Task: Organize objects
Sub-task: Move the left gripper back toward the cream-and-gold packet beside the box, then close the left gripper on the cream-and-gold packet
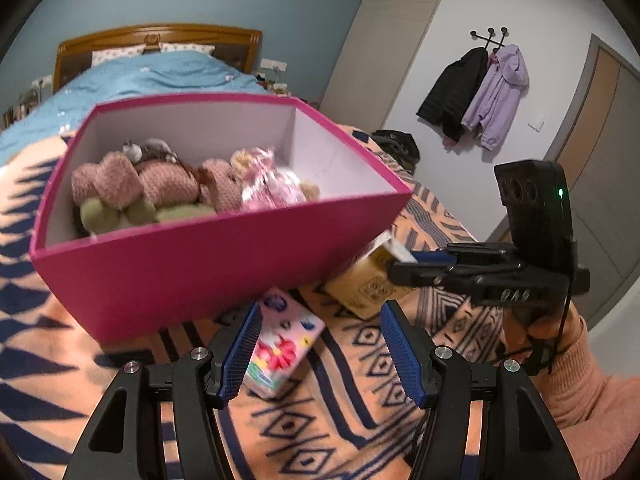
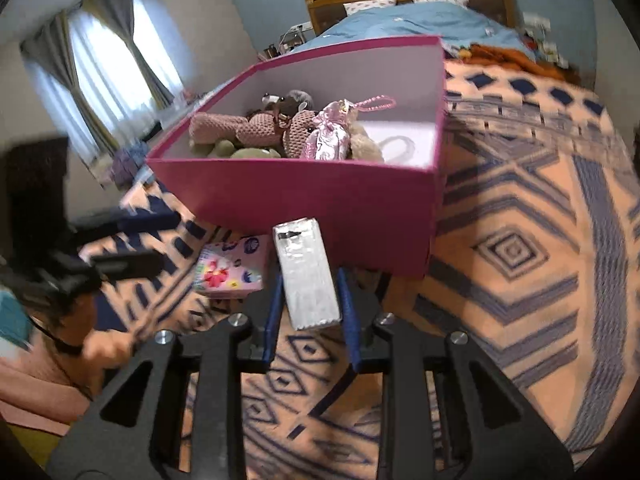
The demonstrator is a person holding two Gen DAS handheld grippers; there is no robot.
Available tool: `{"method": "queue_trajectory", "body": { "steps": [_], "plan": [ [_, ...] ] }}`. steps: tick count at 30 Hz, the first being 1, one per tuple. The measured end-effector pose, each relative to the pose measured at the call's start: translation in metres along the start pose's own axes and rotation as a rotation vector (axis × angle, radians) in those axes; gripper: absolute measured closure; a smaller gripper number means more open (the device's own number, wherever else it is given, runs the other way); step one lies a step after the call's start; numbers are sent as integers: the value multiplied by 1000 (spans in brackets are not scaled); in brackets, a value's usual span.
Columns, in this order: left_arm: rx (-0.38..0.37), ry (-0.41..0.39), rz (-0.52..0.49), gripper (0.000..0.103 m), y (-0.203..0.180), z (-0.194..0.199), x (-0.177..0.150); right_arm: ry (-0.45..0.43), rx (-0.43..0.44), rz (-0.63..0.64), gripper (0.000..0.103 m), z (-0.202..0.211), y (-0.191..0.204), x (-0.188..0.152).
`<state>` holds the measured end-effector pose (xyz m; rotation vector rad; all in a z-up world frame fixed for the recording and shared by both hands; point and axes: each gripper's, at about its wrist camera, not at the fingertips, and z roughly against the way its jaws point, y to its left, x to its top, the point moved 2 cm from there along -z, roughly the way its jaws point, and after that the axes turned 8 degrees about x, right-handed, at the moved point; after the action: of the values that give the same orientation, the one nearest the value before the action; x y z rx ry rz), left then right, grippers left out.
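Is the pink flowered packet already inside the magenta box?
No, the pink flowered packet lies on the patterned blanket outside the magenta box, just in front of its near wall.

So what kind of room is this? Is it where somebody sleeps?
Most likely a bedroom. There is a bed with a blue quilt and a wooden headboard, jackets hang on a wall hook, and a pink box of soft toys sits on a patterned blanket.
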<state>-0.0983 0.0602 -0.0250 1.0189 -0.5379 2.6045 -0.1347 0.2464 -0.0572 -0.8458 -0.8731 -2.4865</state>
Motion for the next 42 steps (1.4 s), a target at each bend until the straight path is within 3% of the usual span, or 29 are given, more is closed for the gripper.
{"method": "queue_trajectory", "body": {
  "steps": [4, 9, 14, 18, 31, 37, 39, 42],
  "plan": [
    [-30, 31, -10, 40, -6, -6, -11, -32, 130, -134, 74, 12, -11, -14],
    [-57, 88, -48, 40, -24, -22, -25, -38, 153, -255, 74, 13, -31, -34],
    [-78, 142, -71, 40, -41, -40, -32, -33, 107, -325, 70, 11, -48, -45],
    [-93, 173, -87, 40, -52, -51, -32, -27, 11, -307, 58, 13, -53, -48],
    [-104, 270, -49, 42, -63, -82, -25, -65, -30, -289, 56, 22, -64, -50],
    [-96, 280, -65, 55, -69, -89, -10, -92, -39, -282, 56, 23, -67, -53],
    [-97, 296, -62, 64, -71, -96, -8, -97, -36, -285, 57, 23, -68, -54],
    [-102, 314, -36, 67, -68, -105, -10, -93, -29, -273, 62, 22, -66, -55]
  ]
}}
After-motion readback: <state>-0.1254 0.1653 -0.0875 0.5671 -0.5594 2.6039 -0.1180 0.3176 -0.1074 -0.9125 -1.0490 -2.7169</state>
